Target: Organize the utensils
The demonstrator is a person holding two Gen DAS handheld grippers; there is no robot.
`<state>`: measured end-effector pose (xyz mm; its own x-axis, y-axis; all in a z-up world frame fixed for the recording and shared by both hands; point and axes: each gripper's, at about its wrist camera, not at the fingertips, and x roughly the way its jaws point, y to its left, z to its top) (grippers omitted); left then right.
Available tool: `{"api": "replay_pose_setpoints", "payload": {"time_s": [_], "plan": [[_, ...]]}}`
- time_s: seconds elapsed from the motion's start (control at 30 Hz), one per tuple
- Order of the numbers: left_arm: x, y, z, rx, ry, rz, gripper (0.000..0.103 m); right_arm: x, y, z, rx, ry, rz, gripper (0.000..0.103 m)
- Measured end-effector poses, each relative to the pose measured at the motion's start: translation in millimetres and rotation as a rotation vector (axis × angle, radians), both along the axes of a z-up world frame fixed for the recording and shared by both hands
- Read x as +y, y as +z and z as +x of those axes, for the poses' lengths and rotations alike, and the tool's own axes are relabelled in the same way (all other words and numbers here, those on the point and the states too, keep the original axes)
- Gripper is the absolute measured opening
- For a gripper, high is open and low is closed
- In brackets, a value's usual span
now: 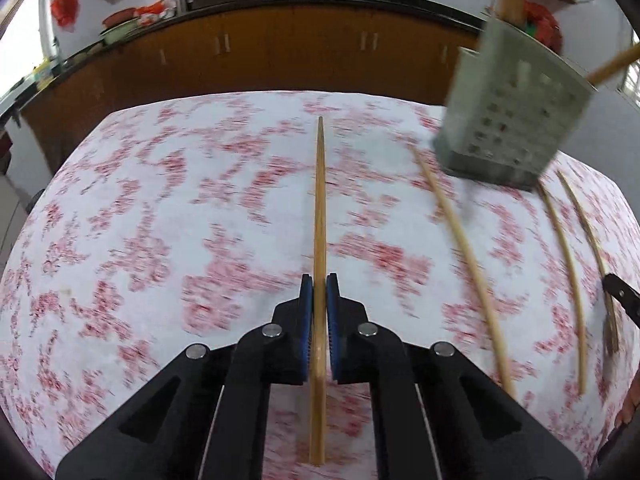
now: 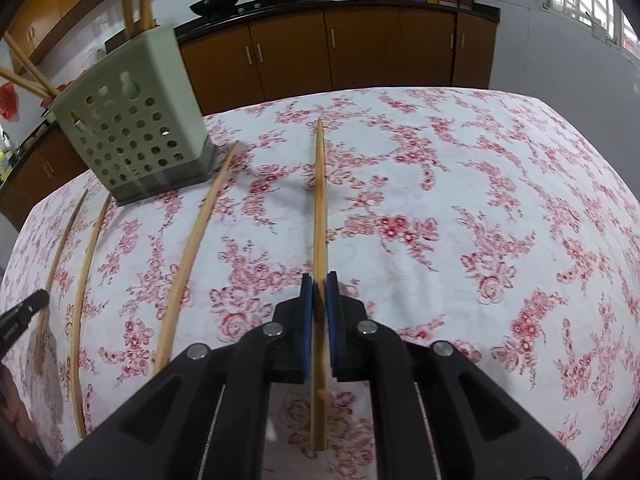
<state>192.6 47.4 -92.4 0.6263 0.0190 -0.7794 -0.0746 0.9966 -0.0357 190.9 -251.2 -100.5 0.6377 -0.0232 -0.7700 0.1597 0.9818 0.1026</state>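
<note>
My left gripper (image 1: 319, 282) is shut on a wooden chopstick (image 1: 320, 200) that points forward above the flowered tablecloth. My right gripper (image 2: 319, 280) is shut on another wooden chopstick (image 2: 319, 200), also held above the cloth. A pale green perforated utensil holder (image 1: 508, 108) stands at the right in the left wrist view, and in the right wrist view the holder (image 2: 132, 120) stands at the left, with several chopsticks standing in it. Three loose chopsticks (image 2: 196, 248) lie on the cloth beside the holder; they also show in the left wrist view (image 1: 468, 256).
The table wears a white cloth with red flowers (image 2: 460, 208). Behind it runs a brown kitchen cabinet (image 2: 360, 48) with a dark counter holding woks (image 2: 216, 2). The tip of the other gripper (image 2: 24, 312) shows at the left edge.
</note>
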Motion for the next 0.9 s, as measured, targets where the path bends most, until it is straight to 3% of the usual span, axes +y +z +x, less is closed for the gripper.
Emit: {"api": "replay_pose_setpoints", "payload": {"time_s": [0.23,0.9], "plan": [[2.9,-0.3,1.4,-0.018,-0.063,0.001,0.009,1.7,-0.5,2.8,-0.006,0.021,-0.010,0.008],[6.7,0.9,-0.6,-0.020,-0.061,-0.024,0.010,2.0,-1.4,3.9,-0.004,0.021,-0.014,0.008]]}}
